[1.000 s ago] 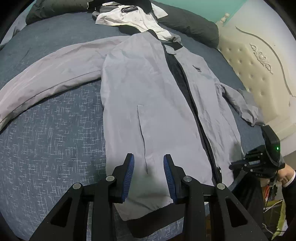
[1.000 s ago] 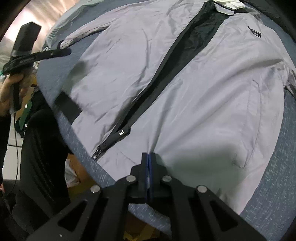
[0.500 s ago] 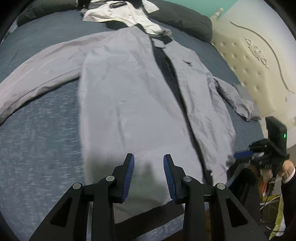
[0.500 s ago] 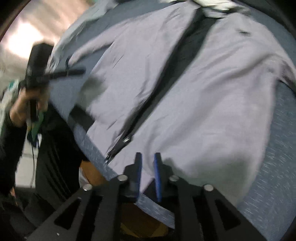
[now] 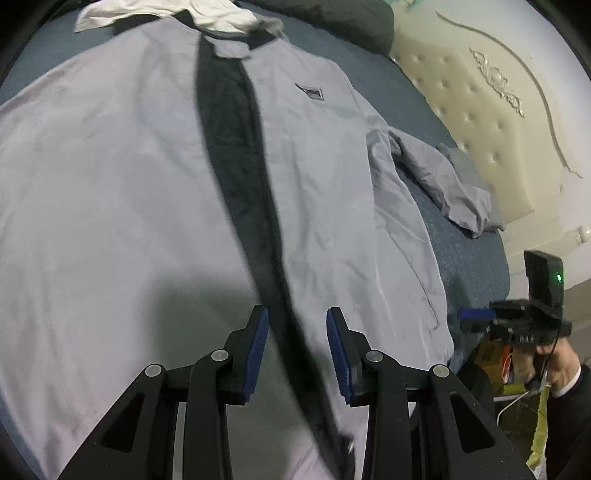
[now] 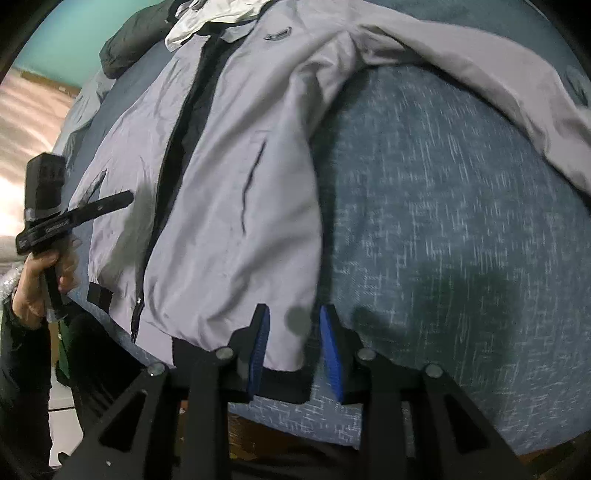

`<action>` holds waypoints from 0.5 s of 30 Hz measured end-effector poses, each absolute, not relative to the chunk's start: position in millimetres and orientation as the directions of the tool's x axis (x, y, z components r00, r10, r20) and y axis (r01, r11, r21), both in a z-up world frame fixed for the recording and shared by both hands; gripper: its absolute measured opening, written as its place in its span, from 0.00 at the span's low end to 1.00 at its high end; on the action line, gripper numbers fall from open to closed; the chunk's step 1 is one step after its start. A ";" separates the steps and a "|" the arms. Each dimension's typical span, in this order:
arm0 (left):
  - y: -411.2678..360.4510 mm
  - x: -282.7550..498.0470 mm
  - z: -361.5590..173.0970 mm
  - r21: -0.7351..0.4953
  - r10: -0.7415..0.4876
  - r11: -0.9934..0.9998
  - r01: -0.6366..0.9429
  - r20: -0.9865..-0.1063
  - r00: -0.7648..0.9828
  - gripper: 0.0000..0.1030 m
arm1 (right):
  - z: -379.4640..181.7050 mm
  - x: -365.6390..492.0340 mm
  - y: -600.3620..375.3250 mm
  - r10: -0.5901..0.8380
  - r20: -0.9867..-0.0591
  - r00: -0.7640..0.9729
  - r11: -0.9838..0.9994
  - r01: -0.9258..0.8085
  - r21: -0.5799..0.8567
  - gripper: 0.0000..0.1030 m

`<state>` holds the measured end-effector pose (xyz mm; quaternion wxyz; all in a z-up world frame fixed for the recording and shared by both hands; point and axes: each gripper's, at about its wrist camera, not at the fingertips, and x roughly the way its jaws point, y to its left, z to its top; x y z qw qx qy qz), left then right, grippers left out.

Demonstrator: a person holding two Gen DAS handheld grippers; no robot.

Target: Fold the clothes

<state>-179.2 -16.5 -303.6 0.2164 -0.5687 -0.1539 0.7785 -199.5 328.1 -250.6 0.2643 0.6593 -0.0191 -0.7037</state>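
A grey jacket [image 5: 129,177] lies flat, front up, across a blue bed [image 6: 443,229], its collar at the top of both views and its dark open zipper strip [image 5: 236,155] running down the middle of the left wrist view. The left hand-held gripper [image 5: 297,350] hangs over the lower centre of the jacket, released, its blue pads set apart with the zipper strip passing beneath the gap and nothing pinched. The right hand-held gripper [image 6: 293,349] sits at the bottom centre of its own view, over the hem corner [image 6: 284,354] near the edge of the bed; its jaws are opening, the corner of grey cloth lies between them, and the pads do not appear to press on it. One sleeve [image 5: 436,177] rests crumpled at the right of the left wrist view, near a cream padded headboard [image 5: 480,110]. A white garment [image 5: 207,14] lies beyond the collar. The folding itself looks barely begun: this reads as the set-up for a first grasp. The next move likely calls for each gripper to close on the hem or a side edge, then carry it across the body without dragging the thin fabric out of line.
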 end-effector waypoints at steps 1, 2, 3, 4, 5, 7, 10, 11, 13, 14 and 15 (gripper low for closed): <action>-10.9 -184.4 -307.4 -0.481 0.507 -0.862 -0.161 -0.822 -0.258 0.35 | -252.5 -198.2 328.8 -0.403 -0.915 0.012 -0.858 0.343 0.383 0.28; -6.6 -189.4 -311.4 -0.478 0.503 -0.864 -0.156 -0.825 -0.257 0.35 | -254.1 -196.7 328.7 -0.409 -0.913 0.013 -0.857 0.339 0.389 0.28; -4.2 -194.3 -315.9 -0.477 0.499 -0.866 -0.146 -0.827 -0.258 0.35 | -254.9 -196.8 329.1 -0.417 -0.909 0.015 -0.853 0.339 0.397 0.28; -1.9 -199.2 -320.4 -0.477 0.495 -0.869 -0.136 -0.829 -0.259 0.35 | -255.5 -197.5 329.6 -0.427 -0.904 0.017 -0.848 0.339 0.407 0.28; -0.4 -203.2 -324.2 -0.475 0.492 -0.871 -0.127 -0.831 -0.261 0.35 | -256.3 -198.5 329.4 -0.433 -0.901 0.018 -0.845 0.341 0.412 0.28; -0.1 -210.3 -331.8 -0.475 0.486 -0.873 -0.109 -0.832 -0.266 0.35 | -257.8 -200.6 329.3 -0.441 -0.897 0.021 -0.840 0.344 0.420 0.28; 0.5 -216.9 -340.4 -0.479 0.487 -0.872 -0.098 -0.832 -0.265 0.33 | -259.6 -202.3 329.0 -0.455 -0.890 0.025 -0.831 0.347 0.434 0.28; 1.5 -218.2 -342.6 -0.477 0.486 -0.873 -0.100 -0.834 -0.261 0.33 | -260.2 -202.5 328.9 -0.459 -0.888 0.026 -0.829 0.348 0.439 0.28; 3.1 -220.4 -347.0 -0.476 0.486 -0.873 -0.104 -0.836 -0.255 0.14 | -262.9 -202.4 327.6 -0.465 -0.885 0.031 -0.824 0.349 0.446 0.28; 3.3 -220.5 -348.2 -0.478 0.487 -0.872 -0.104 -0.835 -0.255 0.10 | -264.4 -202.1 327.1 -0.466 -0.884 0.033 -0.824 0.349 0.447 0.28; 3.3 -220.2 -348.1 -0.478 0.488 -0.872 -0.105 -0.834 -0.258 0.04 | -265.6 -202.0 326.9 -0.465 -0.884 0.035 -0.824 0.349 0.447 0.28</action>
